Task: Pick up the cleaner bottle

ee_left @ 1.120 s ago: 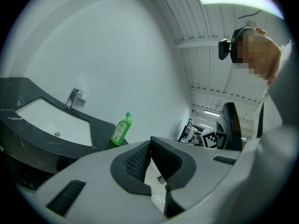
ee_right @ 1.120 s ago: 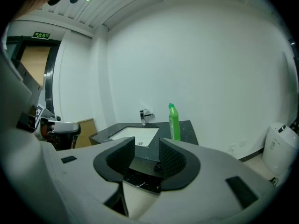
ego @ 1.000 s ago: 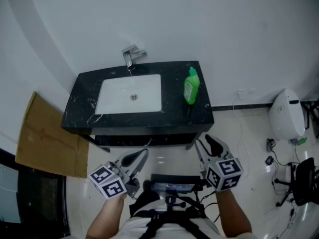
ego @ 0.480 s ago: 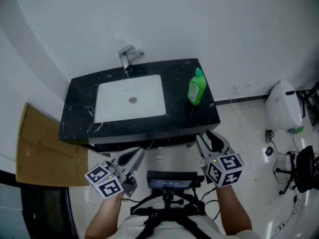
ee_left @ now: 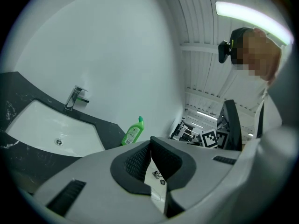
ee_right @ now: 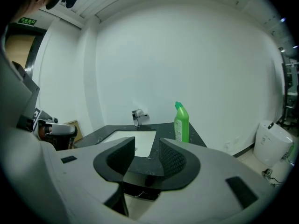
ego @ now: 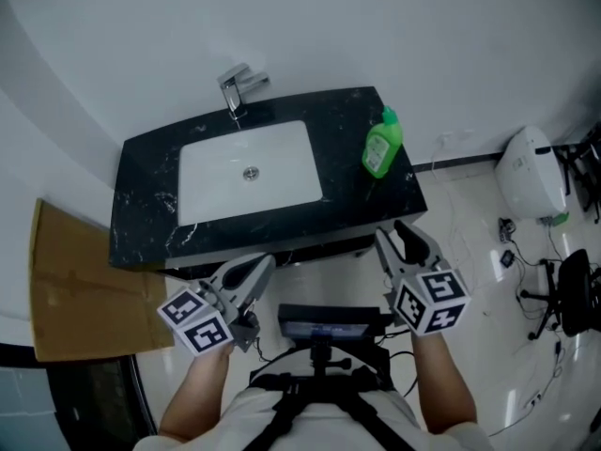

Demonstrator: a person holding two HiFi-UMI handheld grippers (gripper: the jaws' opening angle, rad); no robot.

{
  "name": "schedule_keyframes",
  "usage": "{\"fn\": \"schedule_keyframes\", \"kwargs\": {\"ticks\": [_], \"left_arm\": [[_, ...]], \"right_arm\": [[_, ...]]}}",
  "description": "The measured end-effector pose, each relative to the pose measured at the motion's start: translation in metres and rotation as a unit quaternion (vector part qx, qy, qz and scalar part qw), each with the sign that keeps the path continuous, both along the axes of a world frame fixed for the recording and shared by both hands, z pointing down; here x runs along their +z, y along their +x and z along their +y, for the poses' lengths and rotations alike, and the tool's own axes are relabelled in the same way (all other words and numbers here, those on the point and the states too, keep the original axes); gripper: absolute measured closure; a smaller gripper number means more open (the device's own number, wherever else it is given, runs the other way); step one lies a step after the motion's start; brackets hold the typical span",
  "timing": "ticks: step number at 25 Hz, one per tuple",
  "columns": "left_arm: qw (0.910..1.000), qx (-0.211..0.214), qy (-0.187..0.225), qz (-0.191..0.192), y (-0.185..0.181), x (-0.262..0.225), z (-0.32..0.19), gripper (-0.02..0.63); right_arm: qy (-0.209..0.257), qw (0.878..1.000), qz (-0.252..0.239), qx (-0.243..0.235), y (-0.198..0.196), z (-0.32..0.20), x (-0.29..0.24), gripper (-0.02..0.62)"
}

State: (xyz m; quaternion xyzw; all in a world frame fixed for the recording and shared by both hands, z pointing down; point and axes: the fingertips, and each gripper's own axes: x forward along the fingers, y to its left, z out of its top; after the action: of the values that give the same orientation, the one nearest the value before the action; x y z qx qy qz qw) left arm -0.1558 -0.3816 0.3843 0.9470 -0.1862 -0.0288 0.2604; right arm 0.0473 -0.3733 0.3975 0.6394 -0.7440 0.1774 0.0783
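My right gripper [ego: 406, 238] gapes empty, left gripper [ego: 258, 269] pinched together, and a glancing jaw could topple the tall cleaner bottle [ego: 381, 147] off the countertop [ego: 343, 120] corner.

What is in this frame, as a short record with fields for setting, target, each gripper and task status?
setting: black counter with a white sink and faucet, against a white wall
target: green cleaner bottle, upright on the counter's right end, beside the sink
left gripper: jaws together, nothing between them, short of the counter's front edge
right gripper: jaws apart, empty, short of the counter, bottle ahead of it
status: bottle not yet touched by either gripper
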Motion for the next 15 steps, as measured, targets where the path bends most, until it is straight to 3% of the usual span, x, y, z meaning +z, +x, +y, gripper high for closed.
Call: {"fn": "schedule_keyframes", "kwargs": {"ticks": [5, 15], "left_arm": [[1.0, 0.004, -0.001, -0.001, 0.016, -0.001, -0.013, 0.611], [0.999, -0.045, 0.003, -0.005, 0.055, -0.005, -0.043, 0.609]], "right_arm": [[-0.003, 1.0, -0.001, 0.001, 0.013, -0.013, 0.001, 0.428], [-0.001, 0.999, -0.006, -0.044, 0.044, -0.053, 0.001, 0.428]]}}
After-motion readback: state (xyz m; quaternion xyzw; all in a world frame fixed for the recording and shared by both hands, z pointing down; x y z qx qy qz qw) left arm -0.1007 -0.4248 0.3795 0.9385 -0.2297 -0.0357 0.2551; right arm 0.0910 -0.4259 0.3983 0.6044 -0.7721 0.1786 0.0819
